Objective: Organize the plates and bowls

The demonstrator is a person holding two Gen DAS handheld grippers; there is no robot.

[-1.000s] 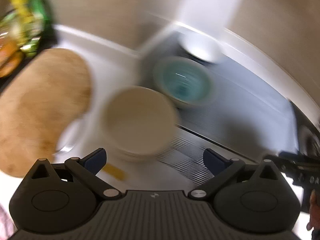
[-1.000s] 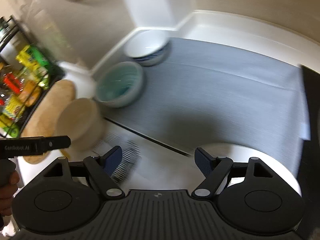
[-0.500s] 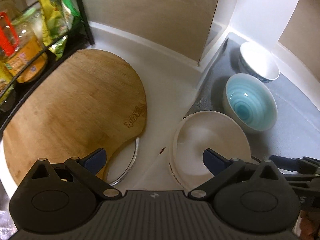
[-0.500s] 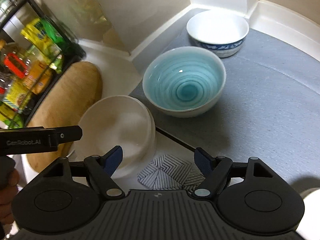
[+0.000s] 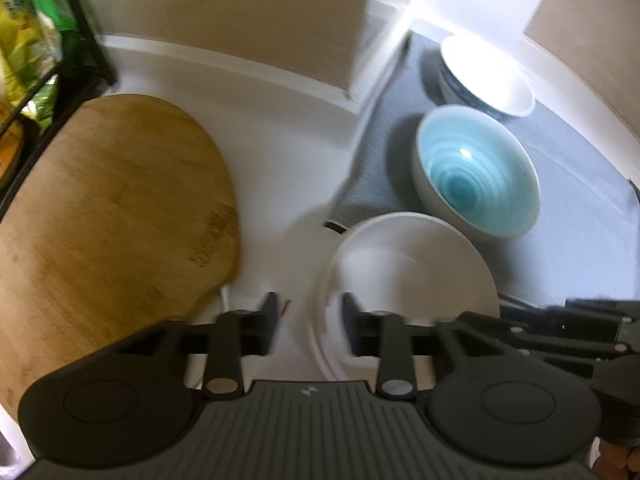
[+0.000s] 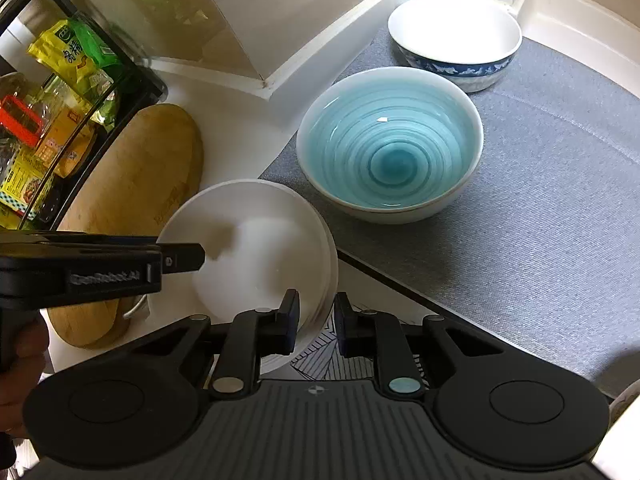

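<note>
On the white counter [image 6: 240, 128], at the edge of a grey mat [image 6: 540, 208], sits a stack of plain white bowls [image 6: 256, 256], glossy and round, several thin rims showing one inside another along its right side. The topmost holds nothing, and its mouth faces upward; being round, it has no long axis to speak of. Just beyond it on the mat stands a blue-glazed bowl [image 6: 390, 148] with spiral rings inside and a pale outer wall, also unfilled. Farther back, near the corner, a white bowl with a blue patterned band [image 6: 454, 38] stands upright, touching neither neighbour as far as I can tell.

Both claws straddle the white stack's rim. The right gripper [image 6: 317, 326] has its jaws closing with the near-right rim between them; the left gripper [image 5: 310, 328] is closing on the near-left rim, though blur hides whether its pads press yet. A hand [image 6: 20, 360] grasps the left tool's handle.

Left of the stack lies a wooden board [image 5: 108, 216], beside a black rack [image 6: 72, 92] of packets.
</note>
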